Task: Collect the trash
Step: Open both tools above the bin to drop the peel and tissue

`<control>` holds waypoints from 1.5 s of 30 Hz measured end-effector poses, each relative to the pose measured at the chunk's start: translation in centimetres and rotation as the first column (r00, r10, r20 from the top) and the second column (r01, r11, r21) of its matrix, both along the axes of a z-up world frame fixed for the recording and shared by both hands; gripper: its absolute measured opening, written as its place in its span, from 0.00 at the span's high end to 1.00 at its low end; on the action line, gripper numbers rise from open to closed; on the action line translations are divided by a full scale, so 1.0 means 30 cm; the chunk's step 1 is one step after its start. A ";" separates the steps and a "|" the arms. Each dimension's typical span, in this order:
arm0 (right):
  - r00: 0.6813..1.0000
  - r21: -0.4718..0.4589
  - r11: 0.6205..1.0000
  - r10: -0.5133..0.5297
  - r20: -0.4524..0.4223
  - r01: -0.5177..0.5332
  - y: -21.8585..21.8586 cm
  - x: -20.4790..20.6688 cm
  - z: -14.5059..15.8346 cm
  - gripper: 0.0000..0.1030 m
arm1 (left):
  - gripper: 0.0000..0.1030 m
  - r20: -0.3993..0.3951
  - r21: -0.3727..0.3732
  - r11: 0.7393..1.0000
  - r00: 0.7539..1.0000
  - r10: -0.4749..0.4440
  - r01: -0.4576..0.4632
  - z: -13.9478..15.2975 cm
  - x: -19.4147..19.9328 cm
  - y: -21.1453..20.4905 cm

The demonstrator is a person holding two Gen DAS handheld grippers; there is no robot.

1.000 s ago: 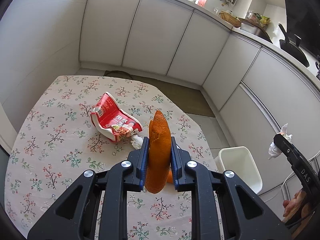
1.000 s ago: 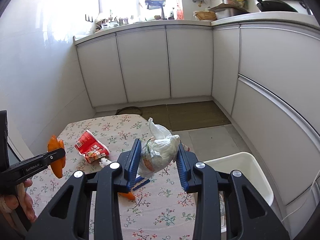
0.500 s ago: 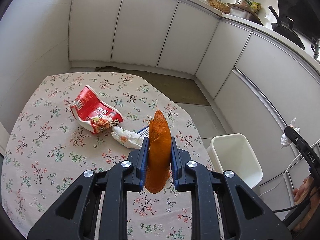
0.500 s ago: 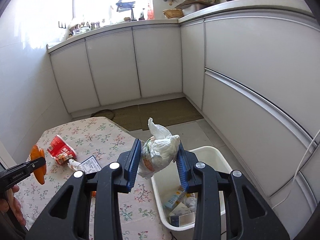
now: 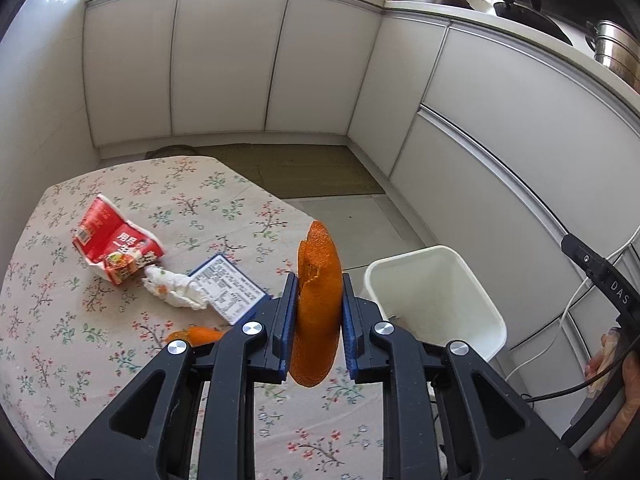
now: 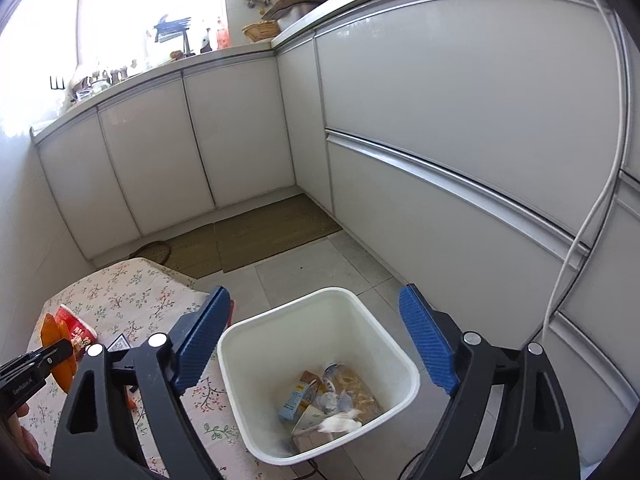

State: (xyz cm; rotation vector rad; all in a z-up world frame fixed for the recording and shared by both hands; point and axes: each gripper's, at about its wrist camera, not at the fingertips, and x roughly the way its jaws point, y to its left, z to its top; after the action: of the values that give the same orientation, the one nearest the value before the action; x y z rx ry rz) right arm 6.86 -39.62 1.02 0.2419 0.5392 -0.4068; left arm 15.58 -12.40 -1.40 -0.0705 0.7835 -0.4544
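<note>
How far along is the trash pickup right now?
Partly done. Several scraps lie in the white bin, under the opening, empty right claw. The left claw grips an orange peel. Left on the table: red wrapper, tissue, leaflet, another peel.

White cabinets (image 6: pixel 224 148), tiled floor (image 6: pixel 316 268), bright window (image 6: pixel 116 12).

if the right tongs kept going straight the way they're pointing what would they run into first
Most likely the white bin. The right tongs are opening with nothing between them, and the bin's mouth sits in their line, so they would probably enter it and meet the trash inside. Depth is unclear.
</note>
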 end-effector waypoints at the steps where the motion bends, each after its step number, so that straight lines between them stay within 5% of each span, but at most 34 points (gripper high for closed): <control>1: 1.000 -0.003 1.000 -0.015 -0.001 0.015 -0.014 -0.006 -0.002 0.13 | 0.81 -0.001 -0.004 1.000 1.000 -0.013 0.013 0.001 0.000 -0.029; 25: 0.952 0.038 0.953 -0.296 -0.080 0.299 -0.333 -0.150 -0.077 0.09 | 0.78 0.023 -0.028 0.959 0.959 -0.281 0.282 0.058 -0.003 -0.641; 35: 0.951 0.032 0.952 -0.300 -0.078 0.303 -0.326 -0.149 -0.072 0.09 | 0.48 0.018 0.012 0.968 0.968 -0.252 0.252 0.047 -0.018 -0.645; 40: 0.954 0.016 0.956 -0.292 -0.064 0.293 -0.295 -0.141 -0.062 0.09 | 0.12 0.069 0.062 0.984 0.983 -0.169 0.165 0.046 -0.035 -0.596; 45: 0.964 -0.024 0.965 -0.261 -0.042 0.261 -0.229 -0.118 -0.046 0.07 | 0.08 0.092 0.100 0.991 0.991 -0.102 0.093 0.036 -0.038 -0.539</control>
State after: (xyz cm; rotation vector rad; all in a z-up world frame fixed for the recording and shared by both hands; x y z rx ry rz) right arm 3.31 -46.49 -0.35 0.2884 0.5491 -0.6746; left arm 14.46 -28.56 -0.31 0.0786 0.7142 -0.5087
